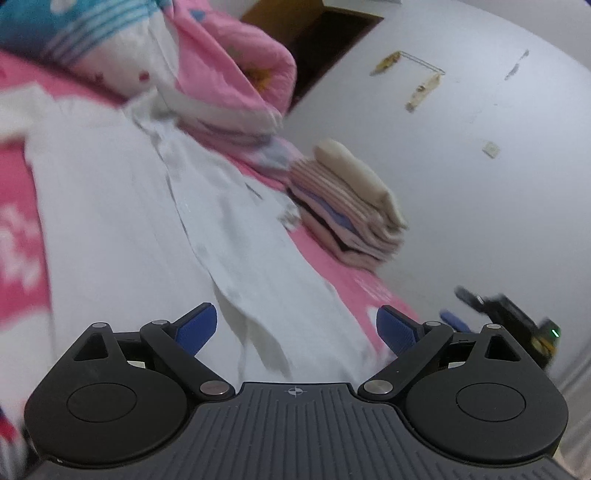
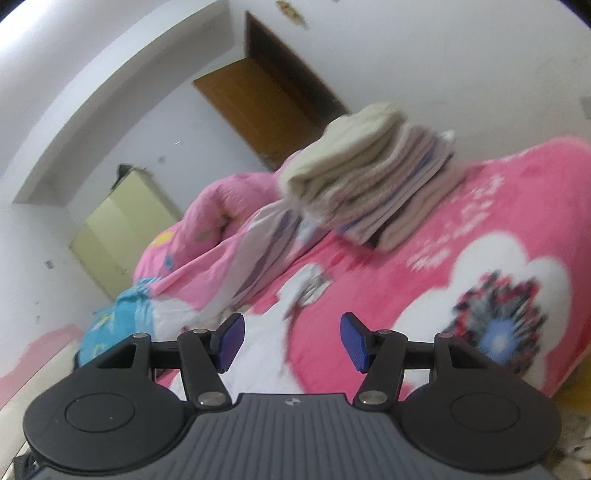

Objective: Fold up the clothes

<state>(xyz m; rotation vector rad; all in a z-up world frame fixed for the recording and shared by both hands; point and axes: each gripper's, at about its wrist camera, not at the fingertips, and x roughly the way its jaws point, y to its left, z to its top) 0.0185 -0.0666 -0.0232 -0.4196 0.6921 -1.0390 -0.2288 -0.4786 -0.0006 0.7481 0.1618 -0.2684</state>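
Observation:
A white shirt (image 1: 155,221) lies spread flat on the pink bed cover (image 1: 354,280), running away from me. My left gripper (image 1: 297,326) hovers over the shirt's near end with its jaws wide open and nothing between the blue pads (image 1: 197,325). In the right wrist view my right gripper (image 2: 291,341) is open too, tilted, above a white patch of cloth (image 2: 258,365) at the bed's near edge, with nothing held. A blurred black shape with a green light (image 1: 517,325) at the right edge of the left wrist view looks like the right gripper.
A stack of folded clothes (image 1: 347,206) (image 2: 369,177) sits on the bed near the wall. A bunched pink quilt (image 1: 236,74) (image 2: 221,229) and a blue-and-white pillow (image 1: 55,26) lie at the far end. A brown door (image 2: 266,103) and a pale cabinet (image 2: 122,229) stand behind.

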